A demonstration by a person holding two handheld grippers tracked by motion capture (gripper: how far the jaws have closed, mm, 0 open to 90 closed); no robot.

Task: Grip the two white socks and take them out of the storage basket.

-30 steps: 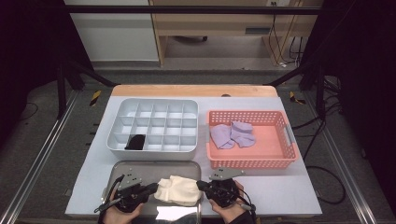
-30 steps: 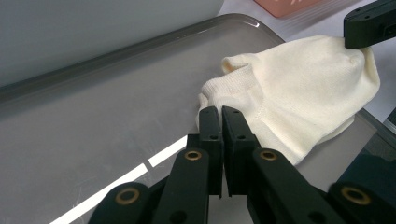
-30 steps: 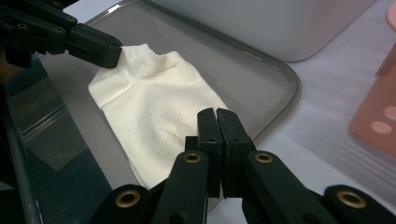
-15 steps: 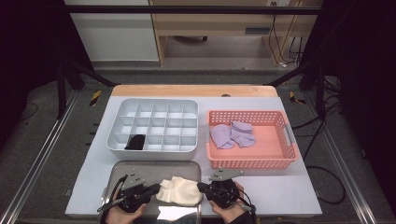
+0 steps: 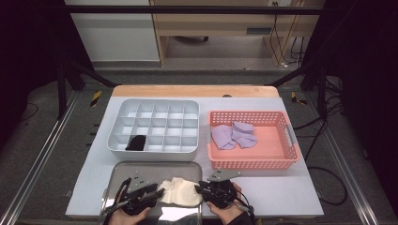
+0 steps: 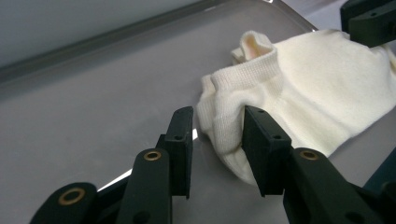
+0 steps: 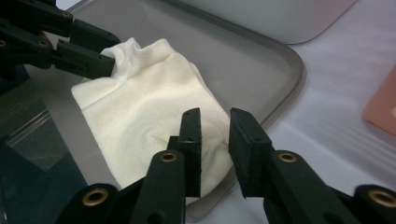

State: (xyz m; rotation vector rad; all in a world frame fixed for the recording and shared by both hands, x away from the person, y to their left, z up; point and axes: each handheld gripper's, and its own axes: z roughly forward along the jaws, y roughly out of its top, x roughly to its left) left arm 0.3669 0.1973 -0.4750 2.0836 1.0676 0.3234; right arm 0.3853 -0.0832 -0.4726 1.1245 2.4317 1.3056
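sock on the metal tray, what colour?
Cream, plain with a ribbed cuff; the sock shows best in the left gripper view.

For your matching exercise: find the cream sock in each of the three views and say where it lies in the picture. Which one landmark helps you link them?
High view: the cream sock lies at bottom centre, between the two grippers.
Left gripper view: the sock is at upper right, its cuff end between the open jaws.
Right gripper view: it spreads across centre left.
Shared landmark: the metal tray beneath it.
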